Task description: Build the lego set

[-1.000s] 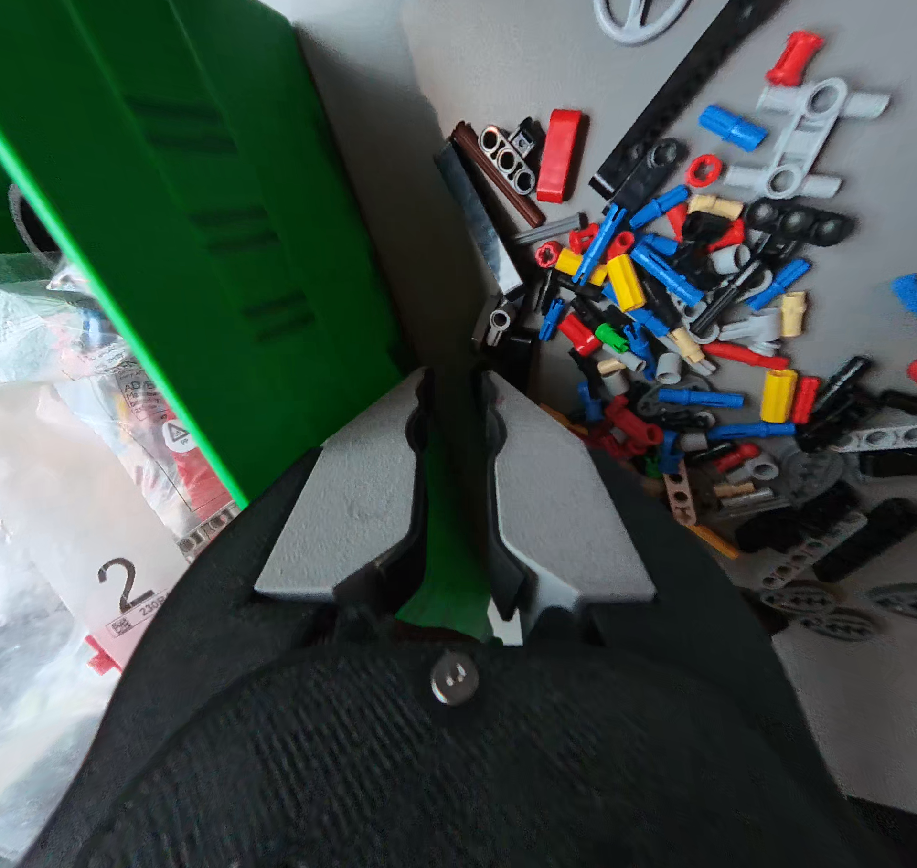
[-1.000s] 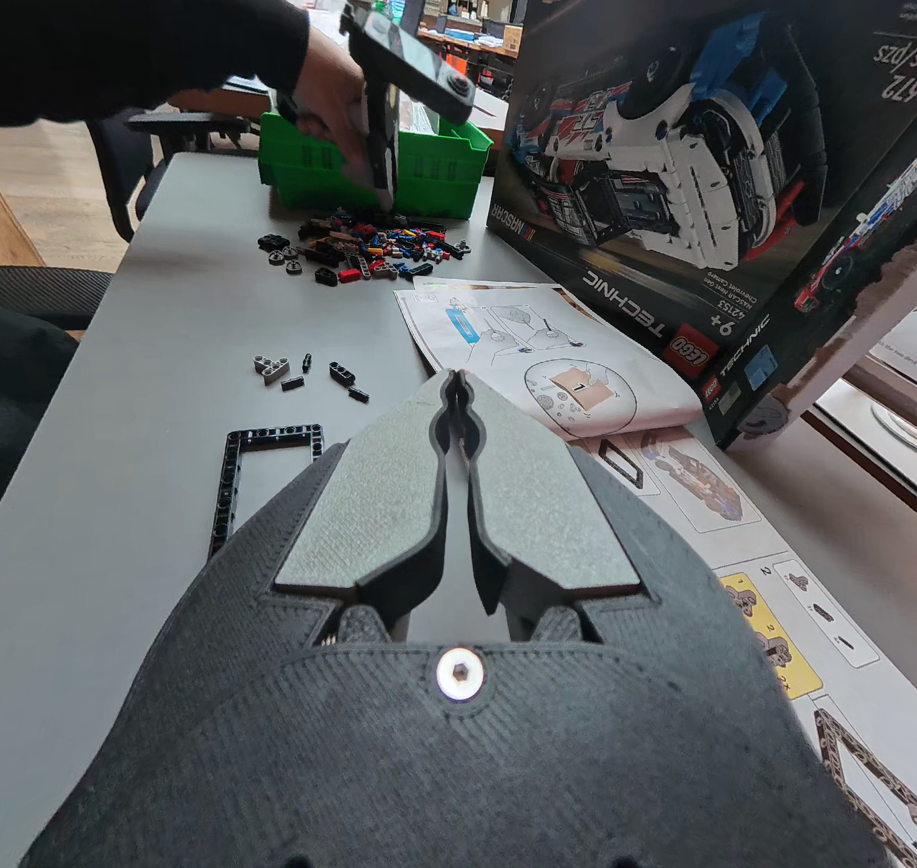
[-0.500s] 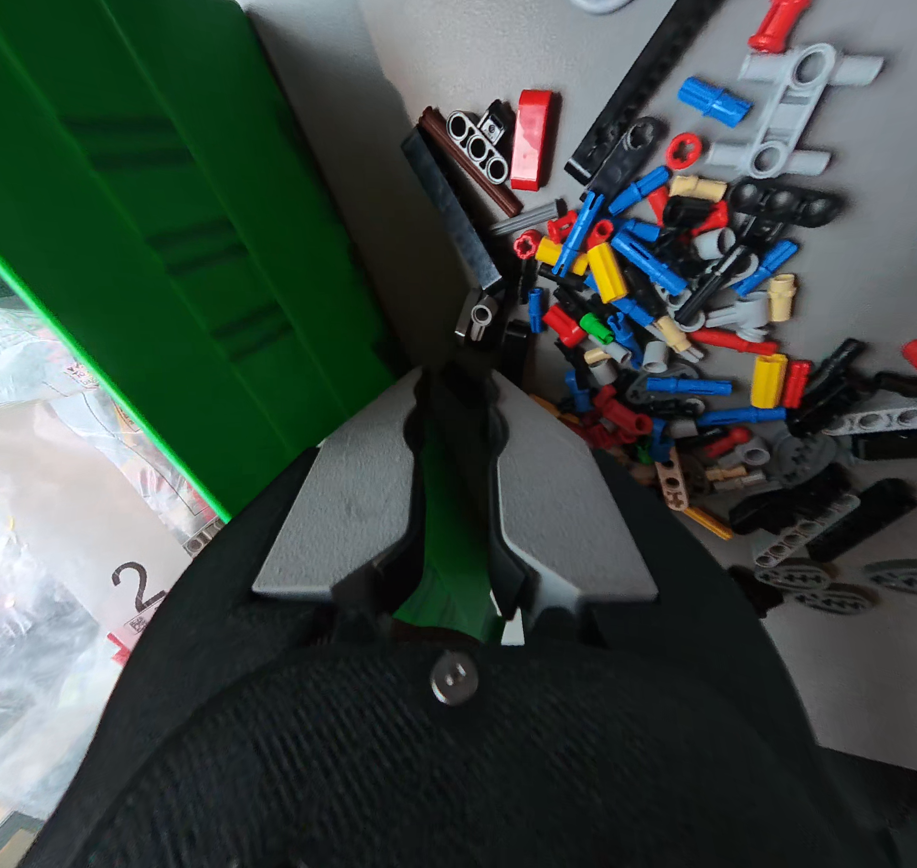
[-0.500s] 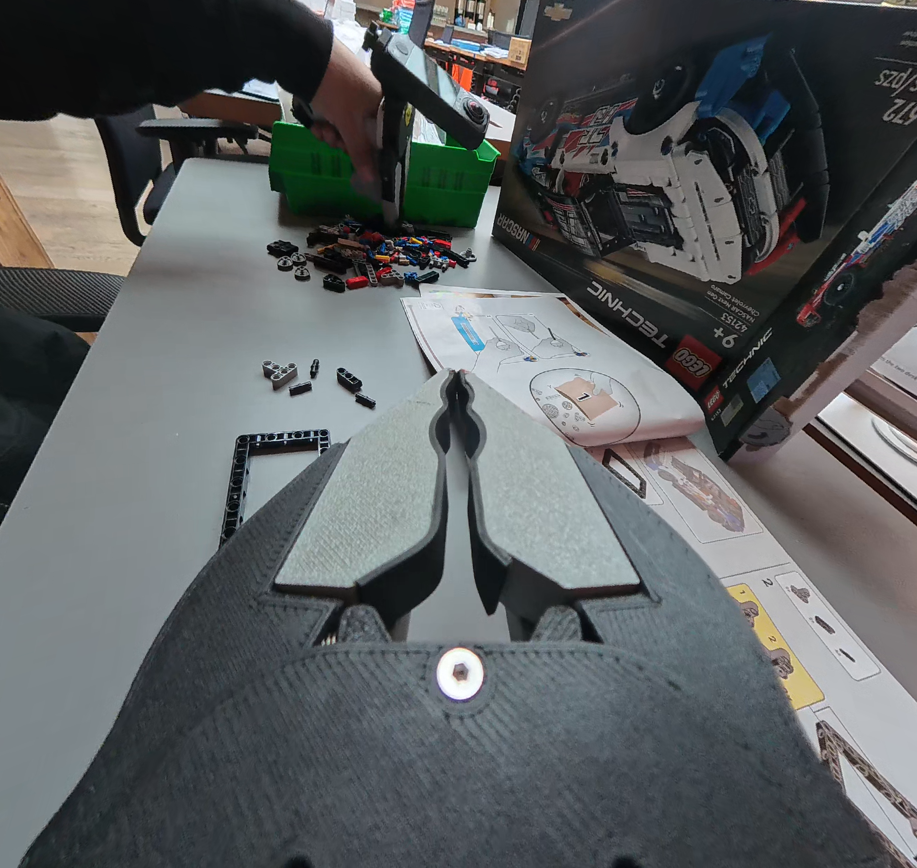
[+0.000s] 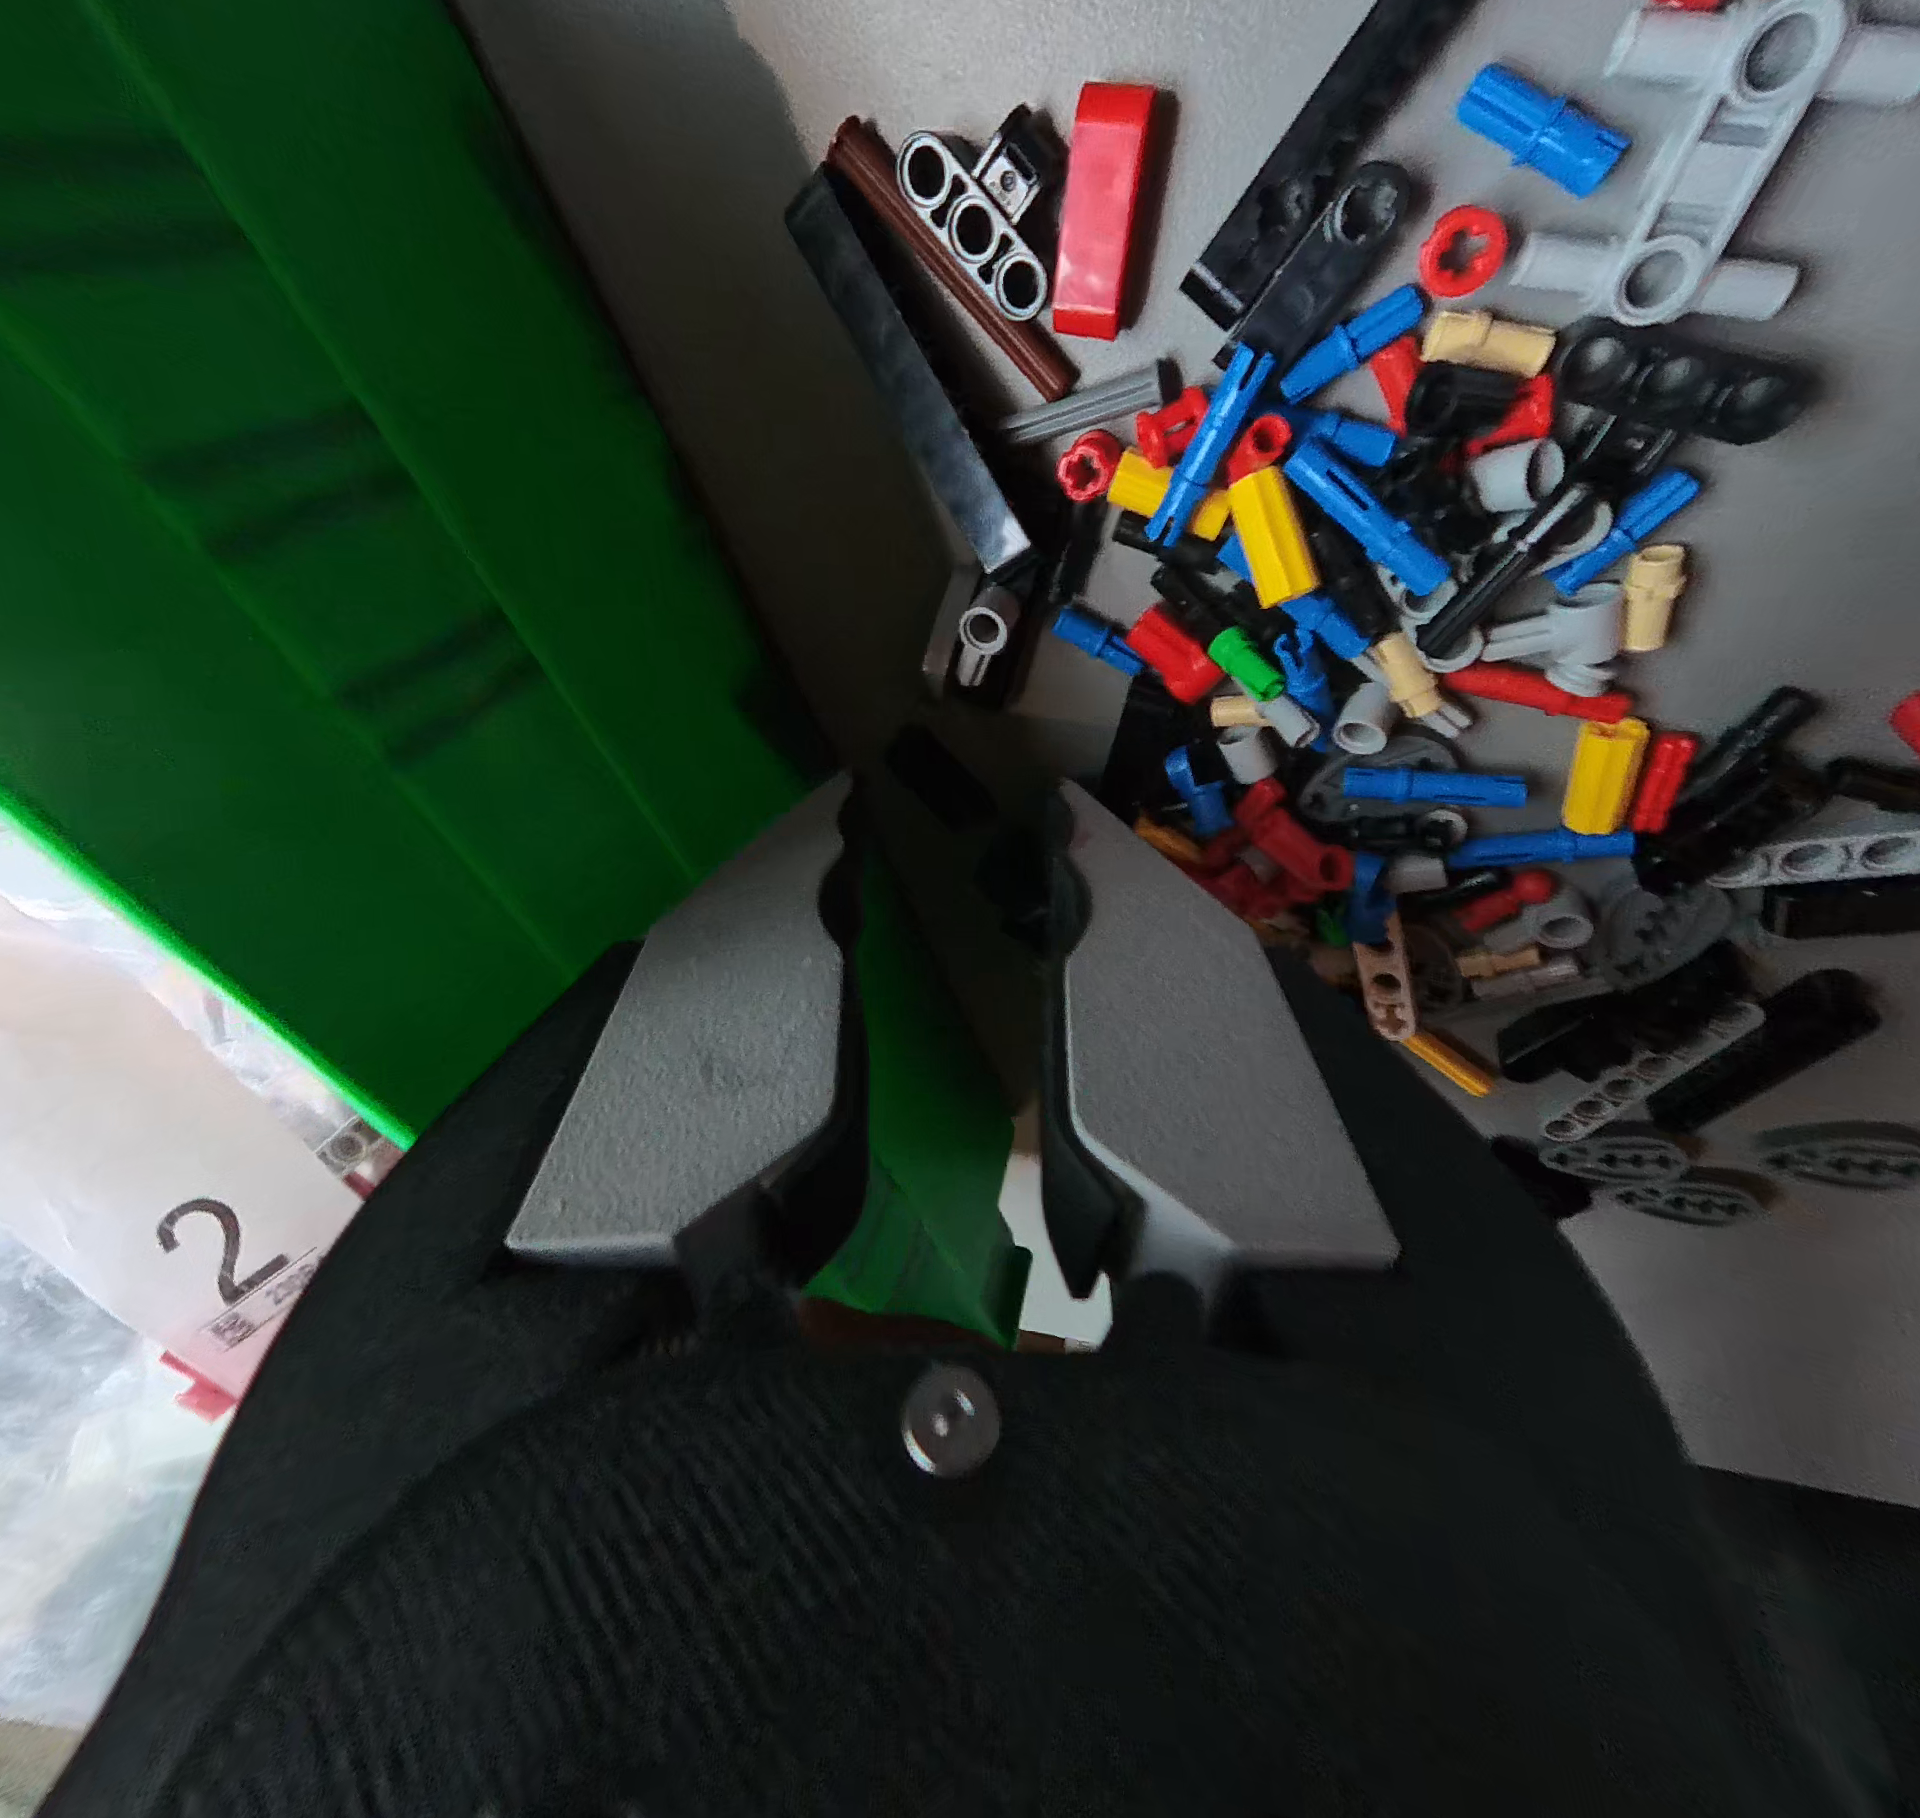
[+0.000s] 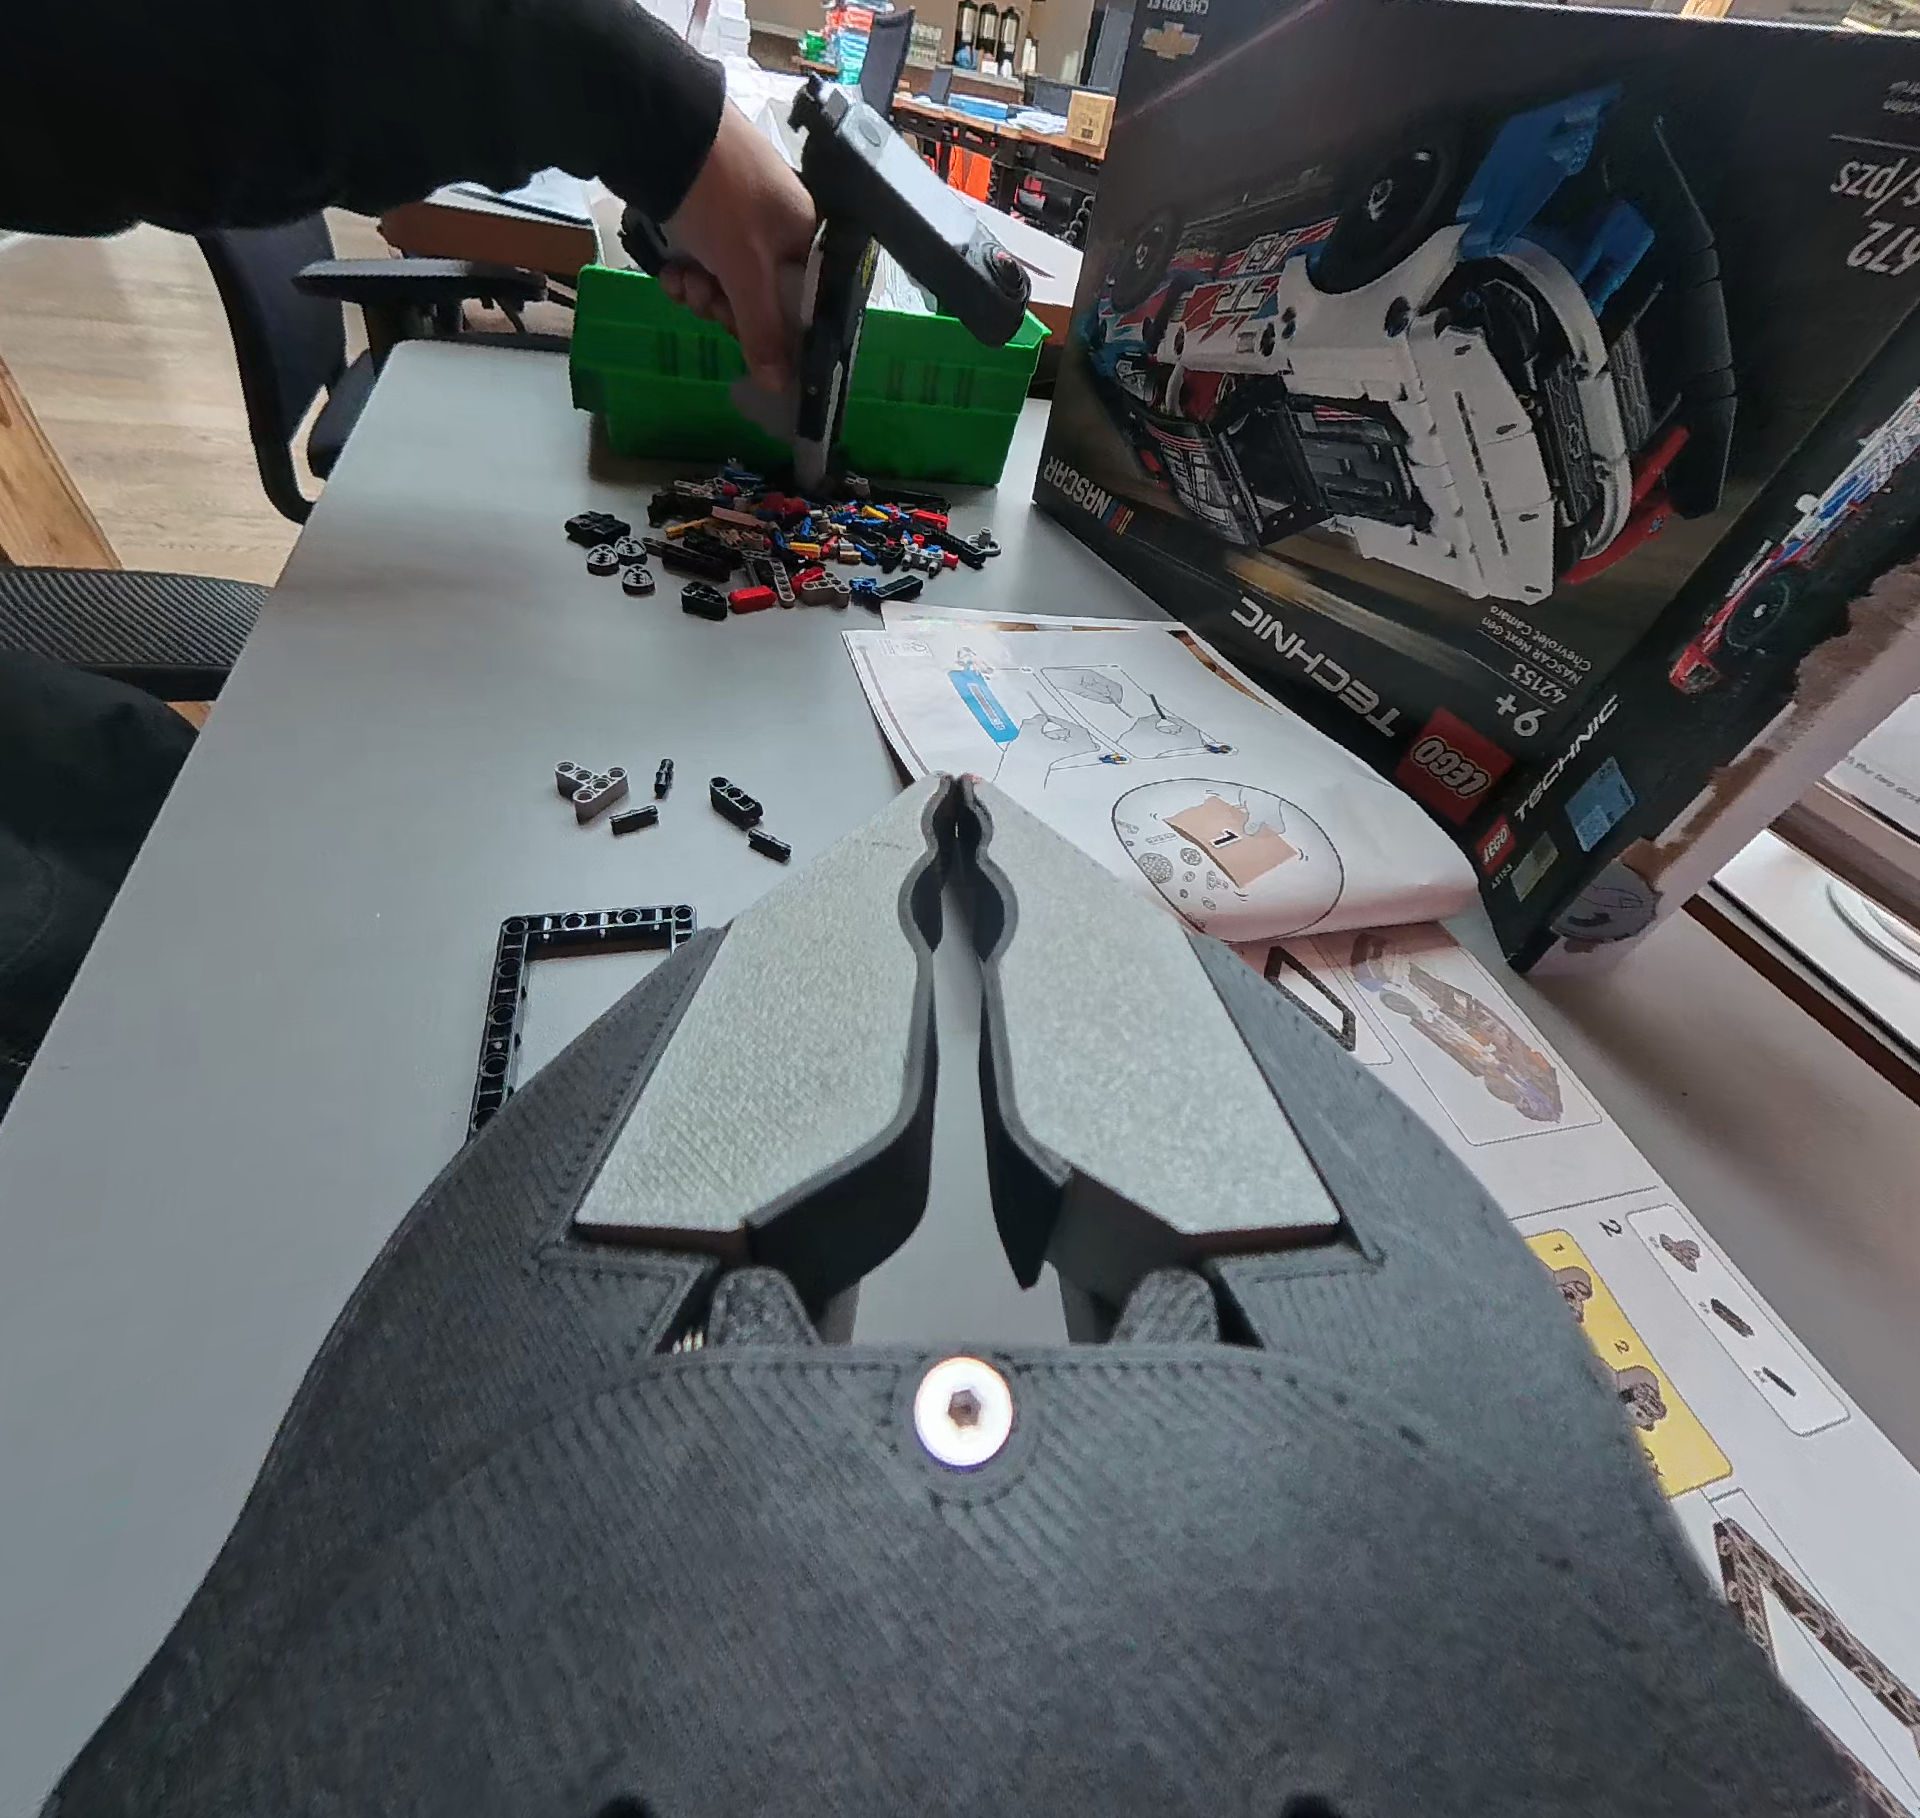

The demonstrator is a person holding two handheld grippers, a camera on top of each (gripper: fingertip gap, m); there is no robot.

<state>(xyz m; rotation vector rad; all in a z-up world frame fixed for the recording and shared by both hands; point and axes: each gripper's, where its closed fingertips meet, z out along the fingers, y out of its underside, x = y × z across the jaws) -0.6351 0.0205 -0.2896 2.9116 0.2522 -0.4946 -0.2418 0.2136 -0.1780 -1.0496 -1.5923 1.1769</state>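
A pile of loose Lego Technic pieces in blue, red, yellow, black and grey lies on the grey table beside a green bin. My left gripper is open, pointing down at the pile's near edge by the bin. A small black piece lies on the table between its tips. In the right wrist view a hand holds the left gripper over the pile. My right gripper is shut and empty, above the table. A black rectangular frame lies to its left.
A few small grey and black parts lie apart from the pile. An open instruction booklet lies on the right, with the big set box standing behind it. Numbered plastic bags fill the bin. Chairs stand at the left. The left gripper's tips are roughly 45 cm from the right gripper's.
My left gripper has come down closer to the table at the bin-side edge of the pile, jaws still apart. My right gripper has hardly moved and stays shut.
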